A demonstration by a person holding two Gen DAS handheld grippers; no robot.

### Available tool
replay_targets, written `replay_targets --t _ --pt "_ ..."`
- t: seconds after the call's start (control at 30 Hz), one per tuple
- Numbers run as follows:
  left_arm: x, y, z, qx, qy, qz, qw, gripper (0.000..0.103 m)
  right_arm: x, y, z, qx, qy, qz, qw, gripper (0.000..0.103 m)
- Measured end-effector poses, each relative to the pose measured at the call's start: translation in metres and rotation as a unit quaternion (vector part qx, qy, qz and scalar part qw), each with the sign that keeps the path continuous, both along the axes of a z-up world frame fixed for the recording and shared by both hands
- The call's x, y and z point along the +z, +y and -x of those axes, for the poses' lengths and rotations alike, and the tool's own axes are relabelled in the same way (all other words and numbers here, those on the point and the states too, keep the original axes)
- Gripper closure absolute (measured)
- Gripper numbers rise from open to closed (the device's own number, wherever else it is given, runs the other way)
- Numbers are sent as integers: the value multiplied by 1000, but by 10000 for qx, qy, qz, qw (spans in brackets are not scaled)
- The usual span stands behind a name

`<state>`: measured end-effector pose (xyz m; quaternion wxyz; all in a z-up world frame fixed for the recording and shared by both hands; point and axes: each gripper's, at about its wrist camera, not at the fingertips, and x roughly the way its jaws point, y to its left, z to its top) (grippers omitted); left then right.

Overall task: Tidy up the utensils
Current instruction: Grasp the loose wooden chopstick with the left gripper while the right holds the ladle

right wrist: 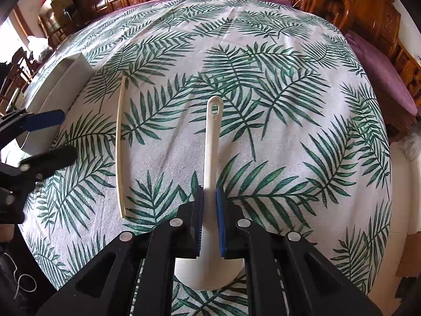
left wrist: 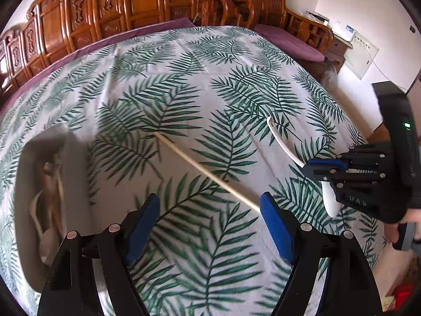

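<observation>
A white plastic spoon (right wrist: pixel 213 137) has its neck between the blue pads of my right gripper (right wrist: pixel 209 210), which is shut on it; the handle points away and the bowl sits under the jaws. In the left wrist view the same spoon (left wrist: pixel 279 137) arcs out of the right gripper (left wrist: pixel 313 169). A single wooden chopstick (left wrist: pixel 205 169) lies on the cloth, its near end just ahead of my left gripper (left wrist: pixel 210 223), which is open and holds nothing. The chopstick (right wrist: pixel 119 144) lies left of the spoon, with the left gripper (right wrist: pixel 52 138) beyond it. A grey tray (left wrist: pixel 76 173) at the left holds several utensils.
A leaf-print tablecloth (right wrist: pixel 276 158) covers the table. The grey tray (right wrist: pixel 60 87) sits near its left edge. Carved wooden benches (left wrist: pixel 147 2) with purple cushions (left wrist: pixel 286 40) ring the far side. A person's hand (left wrist: pixel 402 226) grips the right tool's handle.
</observation>
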<state>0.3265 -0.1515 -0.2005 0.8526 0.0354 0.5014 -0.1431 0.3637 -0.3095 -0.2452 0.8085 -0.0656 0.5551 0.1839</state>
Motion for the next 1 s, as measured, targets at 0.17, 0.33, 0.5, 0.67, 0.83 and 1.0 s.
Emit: replay_targets --t 0.17,0.33,0.5,0.67,0.83,1.0 --pt "-18 -10 -16 90 210 -23 9997 38 -3 -6 1 -88 14 -209 9997 92" --pt "-36 -17 -31 226 393 -246 9987 47 -3 -9 1 -136 -8 -336 9993 92" --pt "-38 -25 -33 142 291 -555 9979 57 -4 -8 3 -133 -54 -308 9994 92" --pt "-36 -26 -27 -59 353 -629 9974 84 -3 -9 3 -148 -79 -323 9993 92" --pt "-35 -16 -24 41 387 -488 9981 96 -3 -8 3 -169 -83 -300 9994 92" --pt "-34 -7 -23 105 533 -379 9978 99 -1 -5 3 -146 -10 -257 9996 92"
